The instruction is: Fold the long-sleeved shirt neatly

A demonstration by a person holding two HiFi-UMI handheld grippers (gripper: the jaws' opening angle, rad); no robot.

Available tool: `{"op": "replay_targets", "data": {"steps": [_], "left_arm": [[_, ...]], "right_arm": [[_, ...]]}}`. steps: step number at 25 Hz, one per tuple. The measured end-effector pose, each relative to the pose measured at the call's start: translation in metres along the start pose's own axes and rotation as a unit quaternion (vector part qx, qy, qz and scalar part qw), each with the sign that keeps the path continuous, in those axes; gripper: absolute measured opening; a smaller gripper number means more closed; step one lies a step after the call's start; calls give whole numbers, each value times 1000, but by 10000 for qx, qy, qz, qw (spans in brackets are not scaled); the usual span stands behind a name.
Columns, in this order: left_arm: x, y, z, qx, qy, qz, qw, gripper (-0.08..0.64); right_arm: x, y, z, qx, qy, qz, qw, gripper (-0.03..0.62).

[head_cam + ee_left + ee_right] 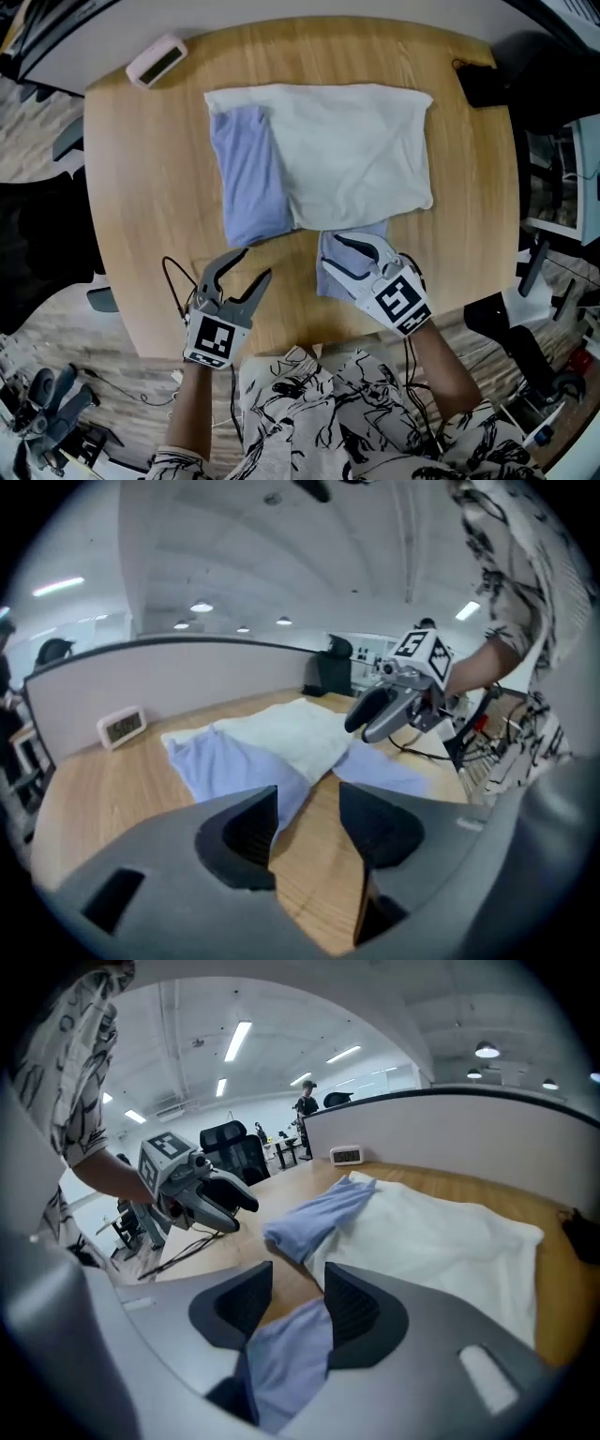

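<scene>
The shirt lies folded on the round wooden table [141, 187]: a white body [352, 150] with a pale blue sleeve [248, 178] laid along its left side. A second blue sleeve end [333, 277] sticks out from under the front edge. My left gripper [255, 264] hovers just in front of the left sleeve's end, jaws open, with only bare wood showing in the gap [307, 817]. My right gripper [330, 251] hangs over the second sleeve end, jaws apart; the blue cloth [286, 1358] lies beneath them, with neither pad pressing on it.
A small pink-white clock [157, 61] stands at the table's back left, and a black object [483, 84] sits at the back right edge. A thin black cable [173, 281] loops by the left gripper. A grey partition [187, 672] runs behind the table.
</scene>
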State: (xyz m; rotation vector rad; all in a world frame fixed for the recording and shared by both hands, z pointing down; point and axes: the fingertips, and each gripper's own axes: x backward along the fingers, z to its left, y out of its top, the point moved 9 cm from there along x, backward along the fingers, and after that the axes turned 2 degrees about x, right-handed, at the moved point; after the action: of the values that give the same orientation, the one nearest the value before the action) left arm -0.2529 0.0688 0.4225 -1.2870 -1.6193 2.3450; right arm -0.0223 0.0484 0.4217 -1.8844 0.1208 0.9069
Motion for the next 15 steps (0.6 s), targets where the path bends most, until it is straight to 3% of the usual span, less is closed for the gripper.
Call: {"op": "replay_targets", "data": {"steps": [3,7,11,15], "left_arm": [[-17,-1,-54,-564,-314,-18,9979,219],[-49,-12,-110,-1184,-775,356,9893,244],[-67,-30,-139,-2154,-1215,830,9654,252],[-82,-43,-145,-2896,-1207,1143,9426,202]], "right_arm": [[42,-38,2,298,-156,109,9994,195],[69,-85,14,732,-3,388,9966,225],[69,-124,41,1565,223,802,9842,239],[56,-153,60,2158,426,1060,9697,238]]}}
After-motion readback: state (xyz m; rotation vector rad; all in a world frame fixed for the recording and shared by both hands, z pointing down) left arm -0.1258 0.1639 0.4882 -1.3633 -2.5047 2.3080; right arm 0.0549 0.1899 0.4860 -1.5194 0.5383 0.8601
